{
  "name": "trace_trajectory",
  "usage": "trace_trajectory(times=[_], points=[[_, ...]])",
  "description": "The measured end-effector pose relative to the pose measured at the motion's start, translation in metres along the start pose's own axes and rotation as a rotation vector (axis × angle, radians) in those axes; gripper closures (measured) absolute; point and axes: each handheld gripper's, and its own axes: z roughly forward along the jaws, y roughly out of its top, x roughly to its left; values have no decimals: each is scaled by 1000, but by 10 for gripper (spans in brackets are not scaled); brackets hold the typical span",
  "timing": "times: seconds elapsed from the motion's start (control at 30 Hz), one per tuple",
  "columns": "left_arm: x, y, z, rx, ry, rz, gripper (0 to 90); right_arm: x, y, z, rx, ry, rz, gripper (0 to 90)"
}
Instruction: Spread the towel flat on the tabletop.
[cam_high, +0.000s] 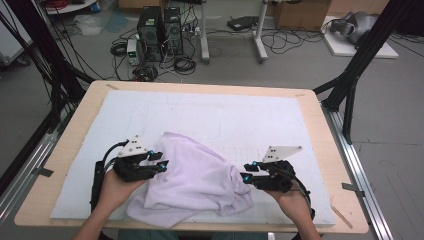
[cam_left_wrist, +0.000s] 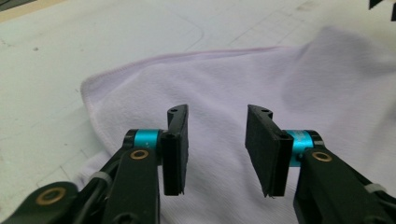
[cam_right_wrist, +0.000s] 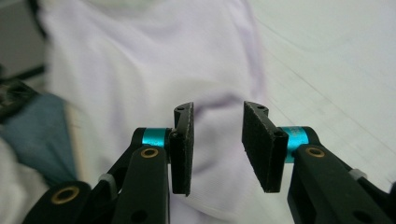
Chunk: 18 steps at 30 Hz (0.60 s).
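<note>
A pale lilac cloth (cam_high: 195, 182) lies crumpled on the white mat (cam_high: 210, 112), bunched toward the near edge of the table. My left gripper (cam_high: 162, 161) is at the cloth's left edge and my right gripper (cam_high: 246, 171) at its right edge, their tips pointing at each other. In the left gripper view the left gripper (cam_left_wrist: 217, 140) is open over the cloth (cam_left_wrist: 243, 79), with a clear gap between its pads. The right gripper (cam_right_wrist: 217, 140) is open too, and the cloth (cam_right_wrist: 140, 56) lies beyond its pads, untouched by them.
A light wooden table (cam_high: 65, 150) carries the mat, its bare rim showing all round. Black frame legs (cam_high: 350, 95) stand at the far corners. Computer towers (cam_high: 160, 32) and cables sit on the floor behind. The mat's far half is bare.
</note>
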Motion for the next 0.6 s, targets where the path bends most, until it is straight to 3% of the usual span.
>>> trace_trajectory(times=[0.07,0.1,0.13,0.17,0.2,0.23,0.27,0.33,0.4,0.47,0.5,0.53,0.6], points=[[4,-1,13,36,9,6,583,-4,-4,6,17,-4,7,634],[6,-2,20,80,20,20,576,-7,-9,13,37,7,26,623],[9,-6,31,152,8,12,566,-8,-21,30,121,-3,41,608],[9,-6,31,152,8,12,569,-9,-24,35,147,-6,37,611],[12,-8,36,195,-20,-3,597,-9,-27,40,183,-12,37,650],[13,-11,40,222,-29,-3,642,-9,-30,43,183,-7,34,705],[12,-12,41,231,-23,13,690,-9,-30,42,178,-9,30,827],[10,-14,41,209,-24,26,812,-11,-28,42,191,11,19,873],[10,-13,39,202,-20,33,838,-11,-26,42,201,6,11,875],[10,-11,35,172,-8,29,859,-16,-13,35,197,-42,-25,876],[10,-10,31,156,-3,27,859,-16,-13,35,197,-42,-25,876],[10,-9,27,132,10,26,861,-23,1,26,167,-91,-42,877],[9,-8,20,107,24,21,863,-29,11,18,137,-123,-52,877]])
